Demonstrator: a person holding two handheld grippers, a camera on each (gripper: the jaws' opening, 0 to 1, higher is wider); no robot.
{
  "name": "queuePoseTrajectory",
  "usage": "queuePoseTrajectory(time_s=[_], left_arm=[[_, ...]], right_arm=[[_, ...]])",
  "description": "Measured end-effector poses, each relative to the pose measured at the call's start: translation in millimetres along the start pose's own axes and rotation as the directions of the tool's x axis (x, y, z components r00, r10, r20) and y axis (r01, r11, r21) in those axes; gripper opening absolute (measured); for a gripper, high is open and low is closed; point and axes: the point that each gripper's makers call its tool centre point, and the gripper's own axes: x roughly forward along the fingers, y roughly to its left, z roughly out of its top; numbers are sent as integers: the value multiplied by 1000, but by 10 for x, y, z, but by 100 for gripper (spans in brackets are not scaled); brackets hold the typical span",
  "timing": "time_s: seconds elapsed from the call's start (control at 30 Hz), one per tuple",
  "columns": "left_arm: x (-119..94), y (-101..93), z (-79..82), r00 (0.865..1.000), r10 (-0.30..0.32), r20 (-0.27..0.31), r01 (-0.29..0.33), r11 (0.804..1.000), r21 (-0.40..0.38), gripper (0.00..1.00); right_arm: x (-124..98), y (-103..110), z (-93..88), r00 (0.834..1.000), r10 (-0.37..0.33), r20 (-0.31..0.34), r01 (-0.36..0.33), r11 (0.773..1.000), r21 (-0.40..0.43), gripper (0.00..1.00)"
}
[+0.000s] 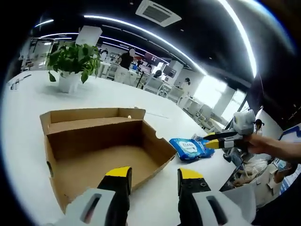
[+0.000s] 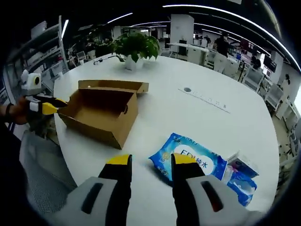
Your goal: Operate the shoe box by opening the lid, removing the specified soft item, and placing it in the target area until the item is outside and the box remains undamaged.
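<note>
1. In the left gripper view, the left hand-held gripper [image 1: 154,178] hangs with its jaws apart and nothing between them, above the near wall of the open shoe box [image 1: 101,150].
2. In the right gripper view, the right hand-held gripper [image 2: 149,164] also has its jaws apart, just in front of the blue wipes pack [image 2: 190,162].
3. The pack lies outside the box on the white surface [image 2: 188,113].
4. A potted plant [image 2: 134,49] stands beyond the box.
</note>
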Motion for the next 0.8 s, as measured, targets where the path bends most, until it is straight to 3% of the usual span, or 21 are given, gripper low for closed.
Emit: queuePoseTrajectory(time_s=[0.23,0.8], left_arm=[[-65,157,63,999,10,-38,-7,996,87,39],[-85,407,68,996,40,-82,-29,990,138,39]], right_arm=[[-14,145,-94,1000,-6,18,5,999,34,30],[-32,317,-385,1000,4,9,-4,998,66,32]])
